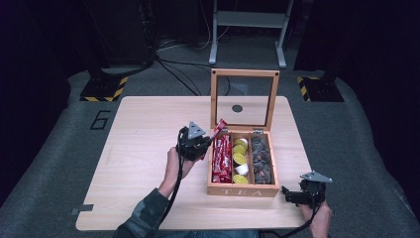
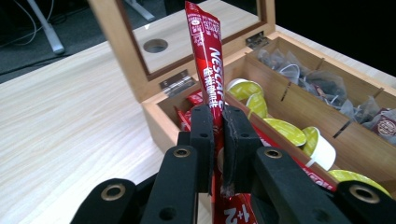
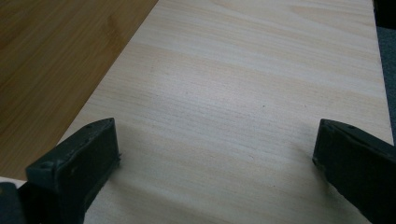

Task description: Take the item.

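Right, left gripper (image 2: 217, 140) has its fingers (image 2: 201, 140) clamped on a red Nescafé sachet (image 2: 205, 60), pinched near its lower half w/ the top standing up and leaning a bit toward the open lid (image 1: 244, 96). Sachet sits at the left edge of the tea box (image 1: 242, 190), just above the compartment holding the other red sachets (image 1: 222, 159); middle compartment has yellow capsules (image 1: 239, 158), right one dark tea bags (image 1: 261, 158).

Right gripper (image 1: 289, 197) rests on the table (image 1: 143, 148) by the box's front right corner, fingers (image 3: 79, 158) wide apart, nothing btwn them.

Step looks like taking one sachet out. To do it well: keep the pinch firm, lift straight up so the tail clears the box wall and doesn't drag neighbours along, avoid knocking the lid. Right gripper could steady the box if it shifts.
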{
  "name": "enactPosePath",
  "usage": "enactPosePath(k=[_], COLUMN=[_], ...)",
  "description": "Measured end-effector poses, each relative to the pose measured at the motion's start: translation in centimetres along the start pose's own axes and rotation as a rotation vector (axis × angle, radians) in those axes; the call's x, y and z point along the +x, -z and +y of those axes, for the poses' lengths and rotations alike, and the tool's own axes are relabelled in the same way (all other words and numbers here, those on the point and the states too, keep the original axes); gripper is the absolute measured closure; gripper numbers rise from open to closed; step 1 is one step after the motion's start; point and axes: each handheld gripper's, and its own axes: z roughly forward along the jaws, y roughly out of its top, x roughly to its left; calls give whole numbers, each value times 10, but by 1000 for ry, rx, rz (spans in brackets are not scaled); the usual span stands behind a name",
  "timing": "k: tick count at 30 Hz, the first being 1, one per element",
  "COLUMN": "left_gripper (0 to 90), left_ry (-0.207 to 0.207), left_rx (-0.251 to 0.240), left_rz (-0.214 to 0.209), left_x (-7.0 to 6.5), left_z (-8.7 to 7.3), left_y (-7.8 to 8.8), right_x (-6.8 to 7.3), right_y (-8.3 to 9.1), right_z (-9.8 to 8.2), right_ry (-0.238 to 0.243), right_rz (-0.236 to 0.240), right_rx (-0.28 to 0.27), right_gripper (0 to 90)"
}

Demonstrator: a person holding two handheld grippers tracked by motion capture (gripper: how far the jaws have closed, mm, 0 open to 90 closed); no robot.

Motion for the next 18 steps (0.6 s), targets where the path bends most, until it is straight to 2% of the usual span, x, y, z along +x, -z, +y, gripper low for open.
enactPosePath(k=[18], left_gripper=[830], left_ry=[43], left_rx=[5], left_rz=[73], left_x=[38], left_z=[-13], left_y=[12], right_x=[0], right_y=[0], right_z=[0], right_ry=[2], right_rz=[1], right_rx=[1], right_gripper=[0])
